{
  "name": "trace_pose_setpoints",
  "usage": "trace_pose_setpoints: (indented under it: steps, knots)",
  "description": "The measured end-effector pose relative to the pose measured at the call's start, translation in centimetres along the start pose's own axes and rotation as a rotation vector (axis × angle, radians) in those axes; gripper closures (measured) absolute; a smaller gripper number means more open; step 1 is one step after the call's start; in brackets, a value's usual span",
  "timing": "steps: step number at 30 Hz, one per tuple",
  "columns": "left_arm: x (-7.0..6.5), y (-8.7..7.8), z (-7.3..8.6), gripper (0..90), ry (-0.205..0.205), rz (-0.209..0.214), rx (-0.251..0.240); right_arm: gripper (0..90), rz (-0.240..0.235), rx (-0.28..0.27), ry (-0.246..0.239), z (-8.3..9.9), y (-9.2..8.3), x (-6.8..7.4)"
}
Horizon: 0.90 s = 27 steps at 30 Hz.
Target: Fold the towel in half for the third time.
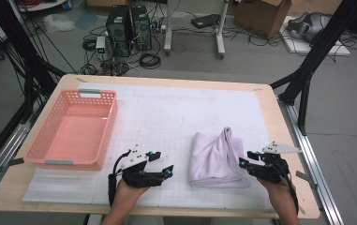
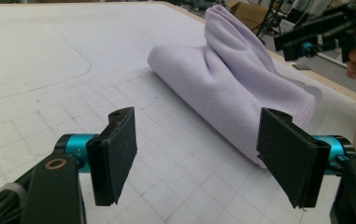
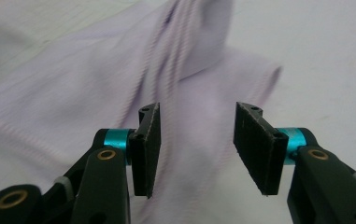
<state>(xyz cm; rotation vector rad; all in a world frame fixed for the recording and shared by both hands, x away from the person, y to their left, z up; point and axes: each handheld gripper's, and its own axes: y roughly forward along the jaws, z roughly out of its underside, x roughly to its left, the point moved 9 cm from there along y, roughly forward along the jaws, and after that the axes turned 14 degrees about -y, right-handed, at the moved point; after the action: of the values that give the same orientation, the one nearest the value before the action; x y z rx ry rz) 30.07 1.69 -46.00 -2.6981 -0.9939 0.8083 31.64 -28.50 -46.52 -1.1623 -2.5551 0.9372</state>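
A lilac towel (image 1: 216, 159) lies folded on the white mat at the table's front right, with a raised fold running along its right side. My left gripper (image 1: 163, 162) hovers low just left of the towel, jaws open and nothing between them. In the left gripper view the towel (image 2: 231, 79) lies ahead and to the right of the open left gripper (image 2: 198, 135). My right gripper (image 1: 246, 158) is at the towel's right edge, pointing at it. In the right gripper view the open right gripper (image 3: 196, 121) faces the towel (image 3: 73, 93), whose cloth is beyond the pads, not pinched.
A pink plastic basket (image 1: 112, 119) stands on the left of the white gridded mat (image 1: 176, 108). The table's front edge runs just behind both hands. In the left gripper view the right gripper (image 2: 306, 39) shows beyond the towel. Computers, cables and boxes sit on the floor beyond the table.
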Motion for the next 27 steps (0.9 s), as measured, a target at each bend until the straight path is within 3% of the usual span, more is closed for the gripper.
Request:
trace_pose_setpoints:
  steps: [3,6,7,8,11,14,16,17,19,21,22,23,27]
  knots:
    - [0.2,-0.5,0.1,29.2,-0.005,-0.008,-0.011,55.0,-0.023,0.026,0.005,0.7,0.7,1.2]
    - [0.5,-0.8,0.2,29.2,0.001,-0.017,-0.019,76.4,-0.069,0.054,0.051,1.6,1.4,1.8]
    - [0.6,-0.9,0.1,29.2,0.005,-0.021,-0.021,84.9,-0.082,0.038,0.058,1.6,1.4,1.9]
    - [0.7,-1.0,0.1,29.3,0.006,-0.025,-0.023,87.8,-0.079,0.020,0.056,1.6,1.2,1.9]
    - [1.0,-1.0,0.1,29.3,0.009,-0.033,-0.024,88.6,-0.054,-0.003,0.038,1.4,0.3,1.6]
    - [1.1,-1.0,0.0,29.4,0.006,-0.031,-0.027,86.5,-0.043,0.007,0.017,1.4,-0.3,1.5]
    - [1.1,-1.0,0.0,29.5,0.009,-0.032,-0.026,64.1,-0.032,0.004,0.032,1.2,-0.2,1.5]
    - [1.0,-1.0,0.0,29.6,0.014,-0.032,-0.024,62.3,-0.039,0.000,0.050,1.2,0.1,1.5]
    - [1.1,-1.1,0.1,29.7,0.018,-0.035,-0.022,59.6,-0.047,0.008,0.041,1.2,0.8,1.9]
    - [1.2,-1.2,0.1,29.8,0.023,-0.039,-0.019,66.3,-0.047,0.040,0.012,1.6,1.6,2.2]
    - [1.3,-1.4,0.2,29.9,0.026,-0.041,-0.018,80.1,-0.052,0.054,-0.003,1.8,1.7,2.3]
    - [1.3,-1.5,0.2,30.0,0.025,-0.043,-0.020,82.2,-0.045,0.050,-0.026,1.8,1.6,2.4]
    - [1.7,-2.3,0.2,30.0,0.031,-0.049,-0.027,83.9,0.023,0.074,-0.020,1.9,0.0,1.7]
